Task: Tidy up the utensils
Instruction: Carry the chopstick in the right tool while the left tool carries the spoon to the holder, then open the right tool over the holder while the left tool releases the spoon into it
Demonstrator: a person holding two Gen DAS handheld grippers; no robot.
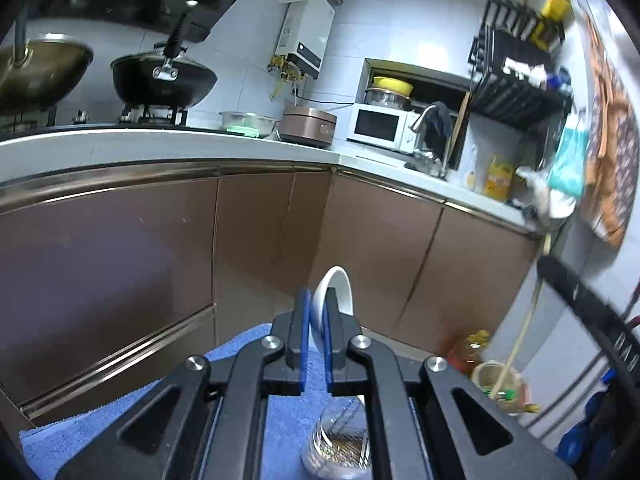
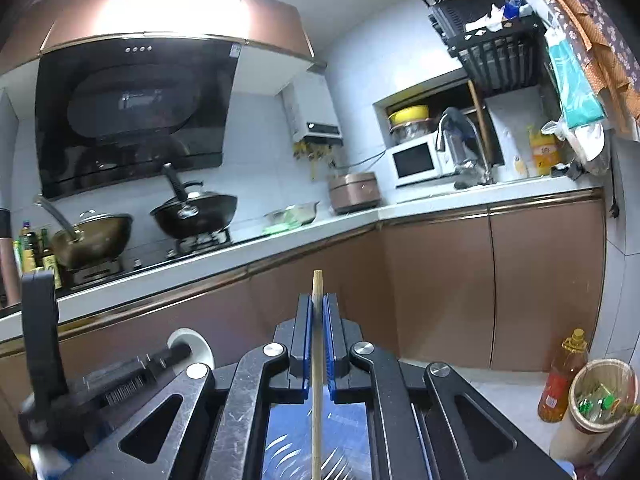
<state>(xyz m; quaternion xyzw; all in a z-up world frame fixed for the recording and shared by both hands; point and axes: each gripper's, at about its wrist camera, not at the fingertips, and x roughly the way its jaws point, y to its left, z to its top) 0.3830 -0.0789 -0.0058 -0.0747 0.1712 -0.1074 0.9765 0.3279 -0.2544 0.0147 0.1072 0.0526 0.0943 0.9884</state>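
My left gripper (image 1: 317, 300) is shut on a white ceramic spoon (image 1: 334, 292), whose bowl sticks up between the blue pads. A clear glass jar (image 1: 340, 448) stands on a blue towel (image 1: 280, 412) below it. My right gripper (image 2: 318, 308) is shut on a wooden chopstick (image 2: 317, 360) that runs straight down between the pads toward the clear jar (image 2: 320, 456) below. The left gripper (image 2: 120, 384) with the white spoon (image 2: 192, 346) shows at the lower left of the right wrist view. The right gripper's arm (image 1: 592, 312) shows blurred at the right of the left wrist view, with the chopstick (image 1: 520, 336).
Brown cabinets (image 1: 160, 248) and a white counter (image 1: 168, 142) with woks (image 1: 164, 76), a rice cooker (image 1: 308, 126) and a microwave (image 1: 380, 126) stand ahead. An oil bottle (image 2: 562, 376) and a bin (image 2: 596, 404) stand on the floor at right.
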